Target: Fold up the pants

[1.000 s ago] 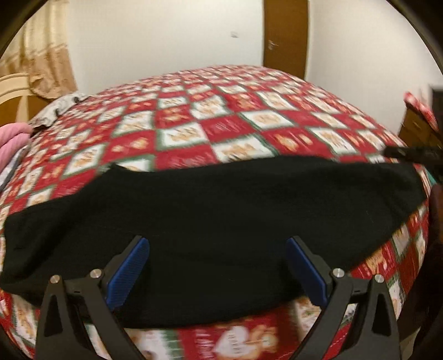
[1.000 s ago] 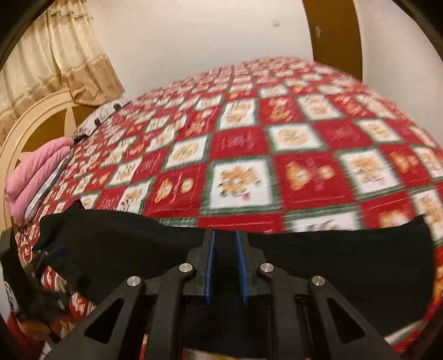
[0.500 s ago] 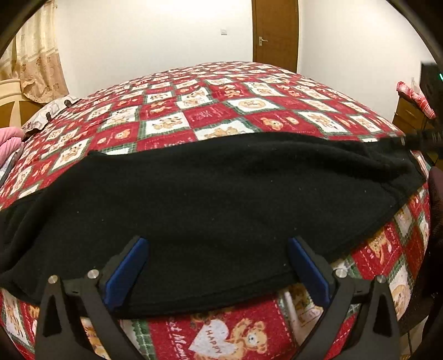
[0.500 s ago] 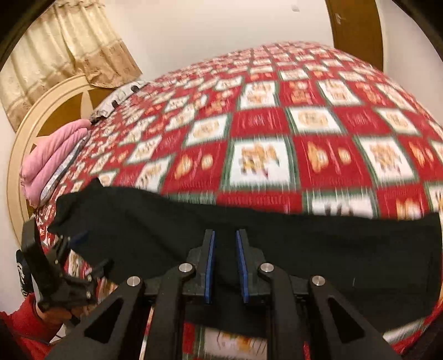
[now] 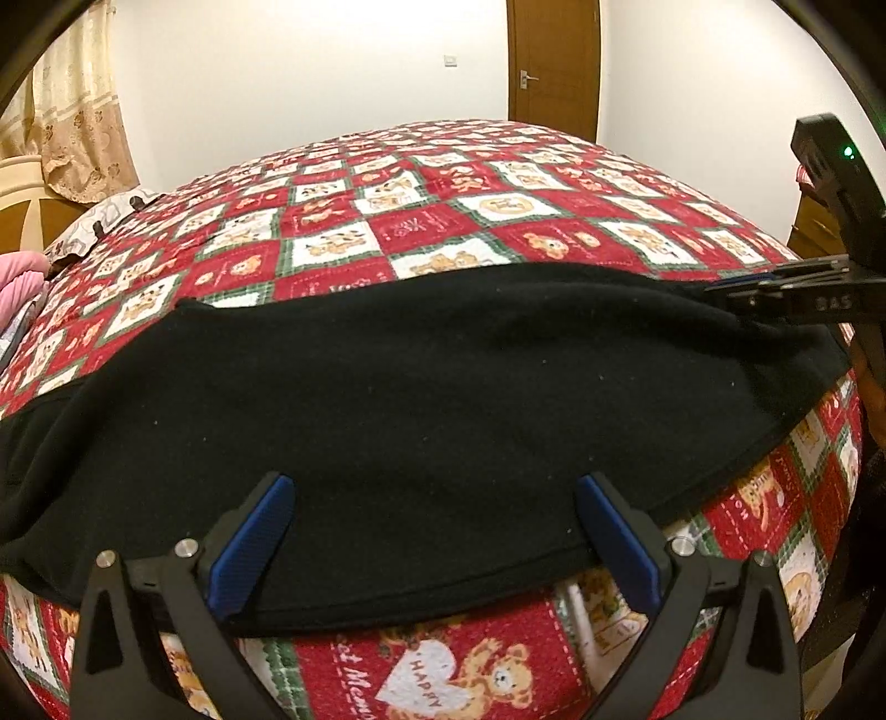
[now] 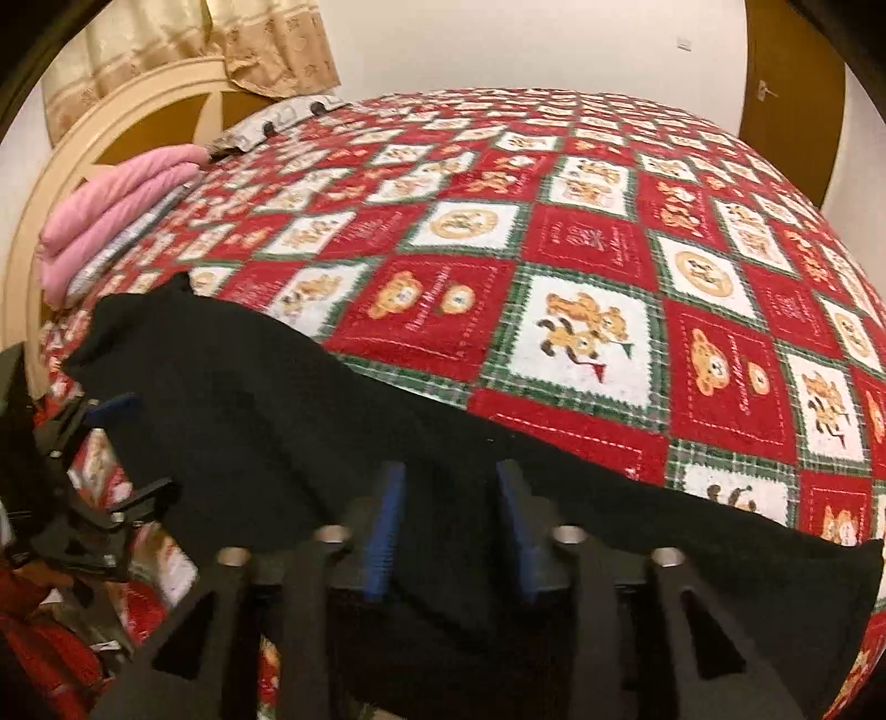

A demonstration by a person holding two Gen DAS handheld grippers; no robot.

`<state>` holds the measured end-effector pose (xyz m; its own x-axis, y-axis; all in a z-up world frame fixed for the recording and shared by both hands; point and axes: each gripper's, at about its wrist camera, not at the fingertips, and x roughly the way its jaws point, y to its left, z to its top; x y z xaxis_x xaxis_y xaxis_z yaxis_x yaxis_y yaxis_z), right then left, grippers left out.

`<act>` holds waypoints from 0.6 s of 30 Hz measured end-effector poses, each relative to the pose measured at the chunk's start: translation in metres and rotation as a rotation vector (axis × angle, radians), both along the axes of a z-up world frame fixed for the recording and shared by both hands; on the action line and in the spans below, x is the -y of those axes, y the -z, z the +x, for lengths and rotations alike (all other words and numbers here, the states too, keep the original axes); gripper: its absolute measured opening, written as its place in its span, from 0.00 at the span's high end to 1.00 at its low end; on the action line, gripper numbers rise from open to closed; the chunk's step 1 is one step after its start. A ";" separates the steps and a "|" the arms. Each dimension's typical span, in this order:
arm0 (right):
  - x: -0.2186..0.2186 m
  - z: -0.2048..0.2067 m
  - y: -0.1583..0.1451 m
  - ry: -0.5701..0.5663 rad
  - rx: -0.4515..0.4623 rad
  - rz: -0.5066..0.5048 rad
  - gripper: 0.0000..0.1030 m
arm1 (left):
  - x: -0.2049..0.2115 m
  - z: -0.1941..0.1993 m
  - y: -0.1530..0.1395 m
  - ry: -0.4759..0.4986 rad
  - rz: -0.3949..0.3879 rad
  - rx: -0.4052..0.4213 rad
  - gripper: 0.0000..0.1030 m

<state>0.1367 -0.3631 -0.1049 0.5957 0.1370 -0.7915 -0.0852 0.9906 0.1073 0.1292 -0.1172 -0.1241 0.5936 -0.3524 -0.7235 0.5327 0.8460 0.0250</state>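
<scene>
Right fingers: the right gripper [image 6: 448,526] is letting go, its jaws opening, with black cloth of the pants [image 5: 443,399] lying between the blue pads [image 6: 385,526] and no longer pinched as far as the blurred frame shows.
Left fingers: the left gripper [image 5: 437,531] stands spread wide and released, its pads [image 5: 255,537] just over the near hem, holding nothing.
Key relation: the pants lie directly ahead of and below both sets of fingers, their long axis running side to side across the near edge of the bed, so each gripper sits toward one end of the same strip; in the left view the right gripper's tip reaches in at the far right end of the cloth.
Nearer hand: both look about equally close; the right one has fabric right at its pads, so I judge it better placed to re-grip.
Pants: laid flat as one long dark band, apparently already folded lengthwise, near hem hanging slightly over the bed's edge.
Surface: a red, white and green bear-print bedspread [image 5: 498,221], soft and likely to let cloth drag.
Room: folded pink bedding [image 6: 111,210] by a curved headboard [image 6: 33,232], beige curtain [image 6: 266,44], brown door [image 5: 554,61], pale walls.
</scene>
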 end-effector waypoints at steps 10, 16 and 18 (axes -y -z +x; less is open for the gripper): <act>-0.003 0.009 0.009 -0.017 -0.033 -0.125 0.78 | 0.000 0.001 0.001 -0.009 0.000 -0.002 0.00; 0.002 0.012 0.005 0.039 0.003 -0.120 0.92 | -0.001 0.001 0.001 -0.015 0.000 0.001 0.00; 0.005 0.012 -0.001 0.088 0.060 -0.107 0.92 | -0.002 0.001 0.001 -0.014 0.000 0.000 0.00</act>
<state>0.1486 -0.3683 -0.1038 0.6486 -0.0010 -0.7612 -0.0008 1.0000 -0.0020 0.1306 -0.1152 -0.1256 0.5988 -0.3435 -0.7235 0.5205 0.8535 0.0255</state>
